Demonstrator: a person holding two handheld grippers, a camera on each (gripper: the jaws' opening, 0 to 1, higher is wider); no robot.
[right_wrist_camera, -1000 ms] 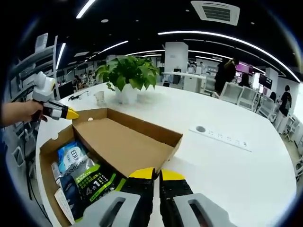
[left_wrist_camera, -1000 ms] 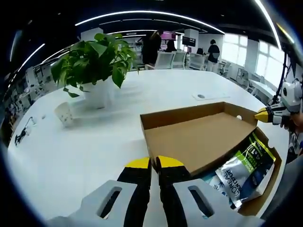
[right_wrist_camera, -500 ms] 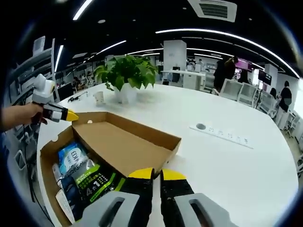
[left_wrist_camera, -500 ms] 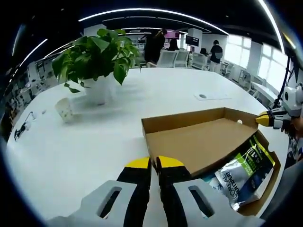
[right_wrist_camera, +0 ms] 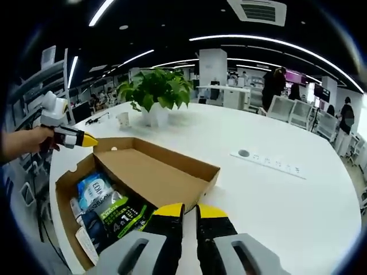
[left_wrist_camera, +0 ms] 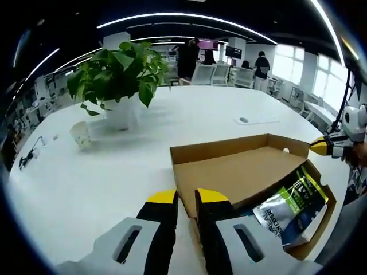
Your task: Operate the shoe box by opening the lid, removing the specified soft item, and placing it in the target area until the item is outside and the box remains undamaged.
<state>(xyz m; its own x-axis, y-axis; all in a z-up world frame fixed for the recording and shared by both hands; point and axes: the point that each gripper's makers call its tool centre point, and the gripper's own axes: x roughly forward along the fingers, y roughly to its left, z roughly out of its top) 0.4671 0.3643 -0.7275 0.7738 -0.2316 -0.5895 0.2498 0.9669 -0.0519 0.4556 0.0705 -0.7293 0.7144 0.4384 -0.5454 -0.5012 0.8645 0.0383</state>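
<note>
left hand-held gripper, one shoe box, two pouches

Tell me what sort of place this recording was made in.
Most likely an open-plan office or lab. A large white table carries a flat brown cardboard shoe box and a leafy green potted plant; long strip ceiling lights run overhead, and white office chairs and people stand behind.

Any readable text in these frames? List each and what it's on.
"4in1": green pouch in the box.
"ED…": blue pouch, rest cut off.
White lettering on the silver pouch: too blurred to read.
Nothing else legible.
</note>
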